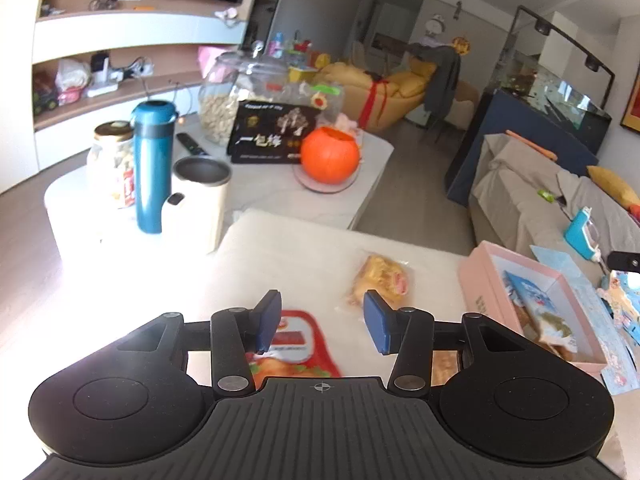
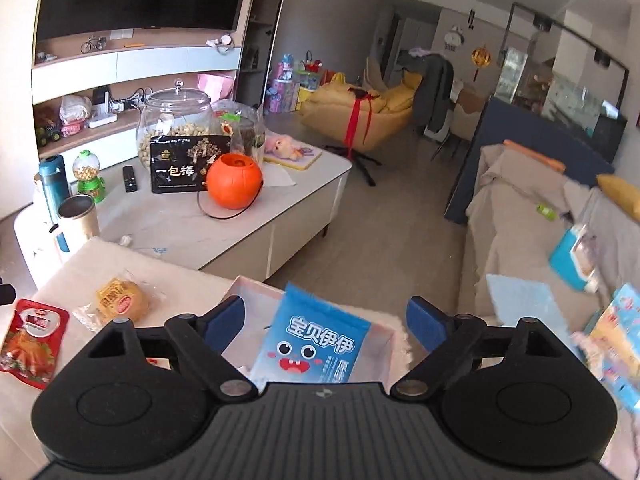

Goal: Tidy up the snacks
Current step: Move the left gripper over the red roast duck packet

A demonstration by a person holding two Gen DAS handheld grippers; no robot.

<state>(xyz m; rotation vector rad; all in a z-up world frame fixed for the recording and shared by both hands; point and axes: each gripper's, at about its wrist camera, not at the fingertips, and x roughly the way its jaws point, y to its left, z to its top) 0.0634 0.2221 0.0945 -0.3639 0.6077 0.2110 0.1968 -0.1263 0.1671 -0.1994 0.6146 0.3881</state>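
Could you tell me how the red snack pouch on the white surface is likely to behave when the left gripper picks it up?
The red snack pouch lies flat and looks like thin, glossy film, so it would probably flop and might slip between the pads. It seems light. The open left gripper would likely need an edge to pinch.

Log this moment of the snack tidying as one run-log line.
left hand-held gripper open above red pouch | right hand-held gripper open over pink box | blue packet in box | yellow snack loose

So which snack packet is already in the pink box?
The blue cartoon-face packet; the red and yellow packets lie outside the pink box.
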